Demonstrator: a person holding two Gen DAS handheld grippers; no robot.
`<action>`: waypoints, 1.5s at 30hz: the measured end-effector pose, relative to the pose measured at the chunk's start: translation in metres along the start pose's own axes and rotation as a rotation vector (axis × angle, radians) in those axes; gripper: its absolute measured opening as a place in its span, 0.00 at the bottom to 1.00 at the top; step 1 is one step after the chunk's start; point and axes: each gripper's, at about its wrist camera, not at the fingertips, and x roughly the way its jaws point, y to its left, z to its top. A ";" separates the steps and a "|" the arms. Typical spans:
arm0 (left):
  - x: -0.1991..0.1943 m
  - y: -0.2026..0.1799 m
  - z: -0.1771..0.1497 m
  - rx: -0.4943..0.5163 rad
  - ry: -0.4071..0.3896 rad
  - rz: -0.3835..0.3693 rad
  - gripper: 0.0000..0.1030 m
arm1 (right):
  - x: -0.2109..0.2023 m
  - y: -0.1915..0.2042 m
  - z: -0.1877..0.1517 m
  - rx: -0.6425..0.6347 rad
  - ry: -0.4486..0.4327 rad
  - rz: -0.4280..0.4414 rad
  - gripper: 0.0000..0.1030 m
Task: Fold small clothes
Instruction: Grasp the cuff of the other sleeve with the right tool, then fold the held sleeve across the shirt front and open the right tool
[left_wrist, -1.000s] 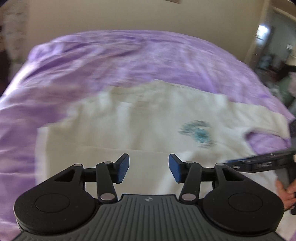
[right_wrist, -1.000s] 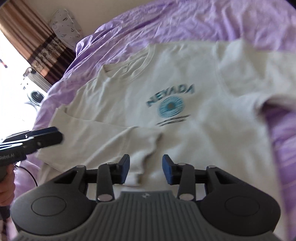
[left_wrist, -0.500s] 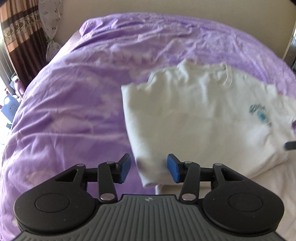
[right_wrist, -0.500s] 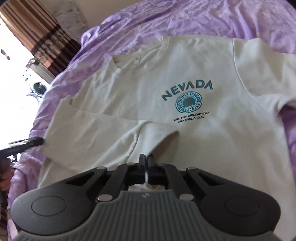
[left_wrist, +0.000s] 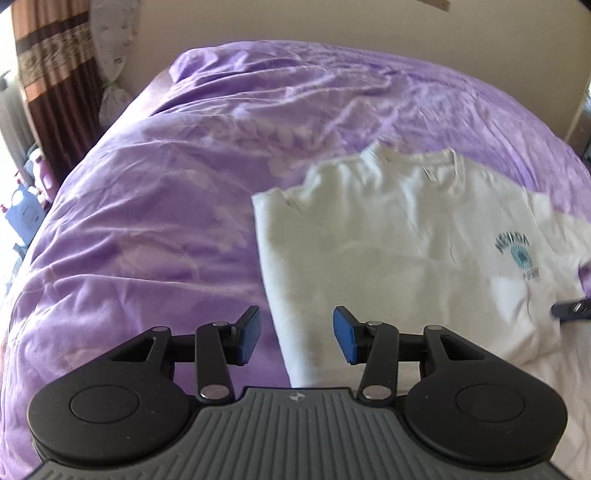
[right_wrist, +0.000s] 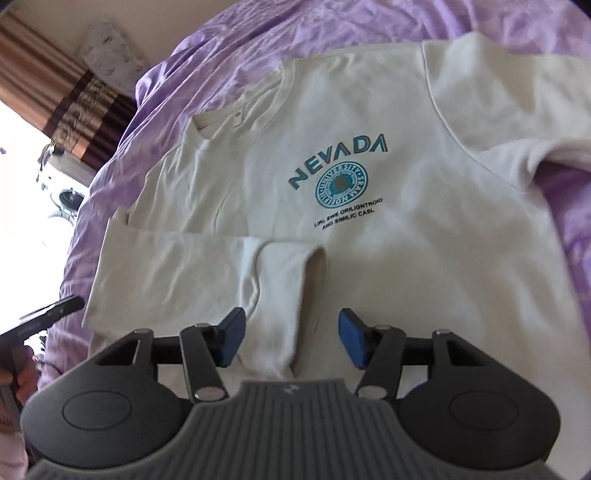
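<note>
A white T-shirt (right_wrist: 388, 266) with a teal NEVADA print lies face up on the purple bed cover (right_wrist: 221, 44). Its left side and sleeve (right_wrist: 280, 295) are folded inward over the body. My right gripper (right_wrist: 291, 338) hovers over that sleeve end; its jaws are opening, with the cloth lying loose between the pads. In the left wrist view the T-shirt (left_wrist: 406, 240) fills the right half. My left gripper (left_wrist: 295, 334) stands open above its folded left edge, holding nothing. The right gripper's tip (left_wrist: 572, 308) shows at the far right.
The purple bed cover (left_wrist: 147, 221) is rumpled and spreads left and back to a cream wall. A brown striped curtain (left_wrist: 48, 85) and small bottles stand past the bed's left side. A hand (right_wrist: 22, 376) holds the left gripper (right_wrist: 48, 314) at the right wrist view's left edge.
The right gripper closed on the sleeve cloth and has since opened, leaving the sleeve folded on the shirt. The left gripper swung left from over the shirt to its left edge.
</note>
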 end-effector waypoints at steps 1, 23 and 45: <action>-0.001 0.003 0.001 -0.021 0.000 -0.001 0.52 | 0.006 -0.002 0.001 0.015 0.005 0.006 0.44; -0.008 0.055 0.029 -0.296 -0.059 -0.035 0.52 | -0.111 0.194 0.091 -0.483 -0.366 -0.016 0.01; 0.122 0.035 0.047 -0.446 0.001 -0.109 0.11 | -0.019 -0.003 0.123 -0.215 -0.224 -0.200 0.01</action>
